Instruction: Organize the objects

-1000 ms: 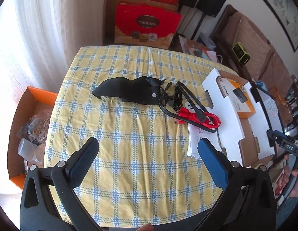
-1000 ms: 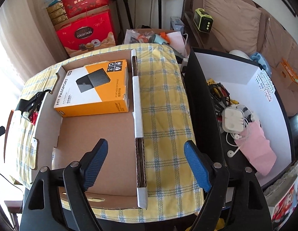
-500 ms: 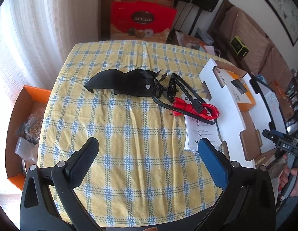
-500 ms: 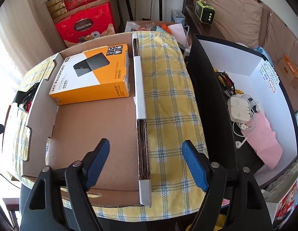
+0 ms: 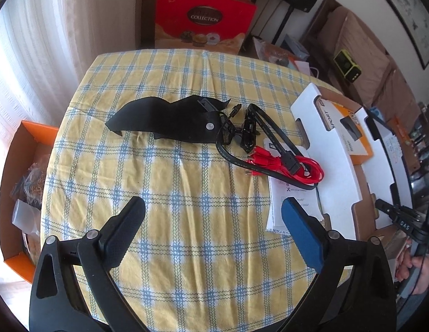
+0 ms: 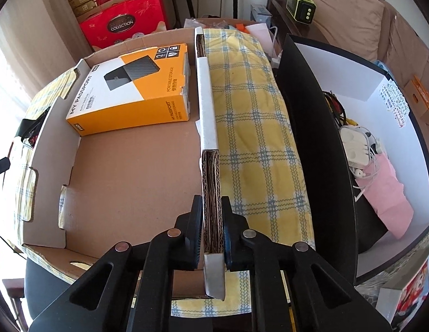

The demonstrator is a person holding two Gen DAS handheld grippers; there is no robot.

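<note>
The right gripper (image 6: 211, 232) has its 2 black fingers (image 6: 196, 229) clamped on the near end of the right-hand wall of the shallow brown cardboard tray (image 6: 137, 182), pinching the corrugated edge from both sides. Inside that tray, up at the far end, sits the orange and white "My Passport" hard drive box (image 6: 131, 94), lying flat. Just right of the tray there's a strip of the yellow and blue checked tablecloth (image 6: 256, 144), then a black-walled white bin (image 6: 311, 127) with white chargers and earbuds (image 6: 358, 149) in it.

The left gripper (image 5: 214, 224) is wide open with nothing between its blue pads (image 5: 303, 235), hovering over the cloth. Further out lie a floppy black fabric pouch (image 5: 170, 121), a black flat cable (image 5: 267, 138) and a red flat cable (image 5: 286, 166) tangled together, partly on a white paper leaflet (image 5: 292, 207).
</note>
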